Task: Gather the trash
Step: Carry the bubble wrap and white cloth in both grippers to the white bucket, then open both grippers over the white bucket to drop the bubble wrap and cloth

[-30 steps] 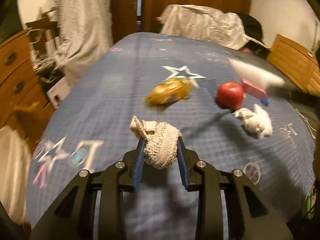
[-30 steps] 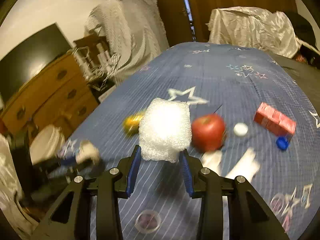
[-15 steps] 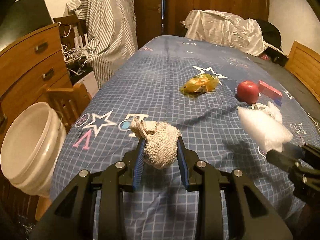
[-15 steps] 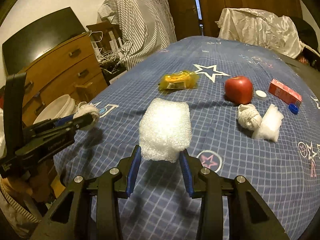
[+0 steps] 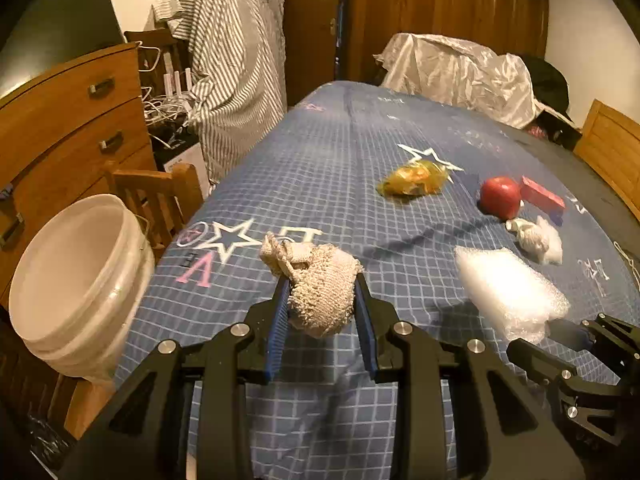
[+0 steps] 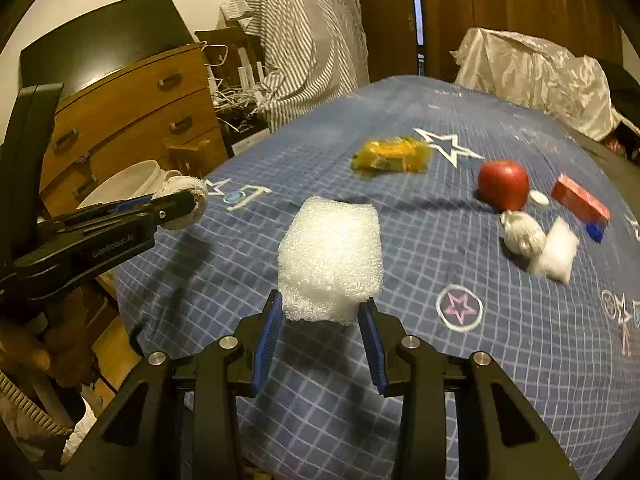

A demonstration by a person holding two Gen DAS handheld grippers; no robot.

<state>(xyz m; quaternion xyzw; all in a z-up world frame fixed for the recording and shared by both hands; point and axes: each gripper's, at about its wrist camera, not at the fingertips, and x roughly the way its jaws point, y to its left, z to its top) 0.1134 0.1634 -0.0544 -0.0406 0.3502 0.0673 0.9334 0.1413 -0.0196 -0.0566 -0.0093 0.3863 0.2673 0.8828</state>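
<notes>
My left gripper (image 5: pixel 322 300) is shut on a beige knitted wad (image 5: pixel 320 288), held above the near left part of the blue-clothed table (image 5: pixel 320 152). The right gripper (image 6: pixel 325 314) is shut on a white bubble-wrap lump (image 6: pixel 330 256); that lump also shows in the left wrist view (image 5: pixel 510 292). A white bucket (image 5: pixel 76 268) stands off the table's left edge, on a wooden chair (image 5: pixel 156 188). On the table lie a yellow wrapper (image 5: pixel 414 178), a red apple (image 5: pixel 501 197), a red carton (image 5: pixel 542 197), a crumpled white wad (image 5: pixel 528 236) and a small clear bag (image 6: pixel 556 250).
A wooden dresser (image 5: pixel 68 128) and tangled cables stand left of the table. A striped cloth (image 5: pixel 236 72) hangs over a chair behind. A silver sheet (image 5: pixel 460 72) covers something at the far end. A small white cap (image 6: pixel 540 198) and blue cap (image 6: pixel 596 232) lie by the carton.
Both grippers have swung left with their loads. The bucket and dresser have come into the left wrist view, and the left gripper shows nearer the bucket in the right wrist view.
</notes>
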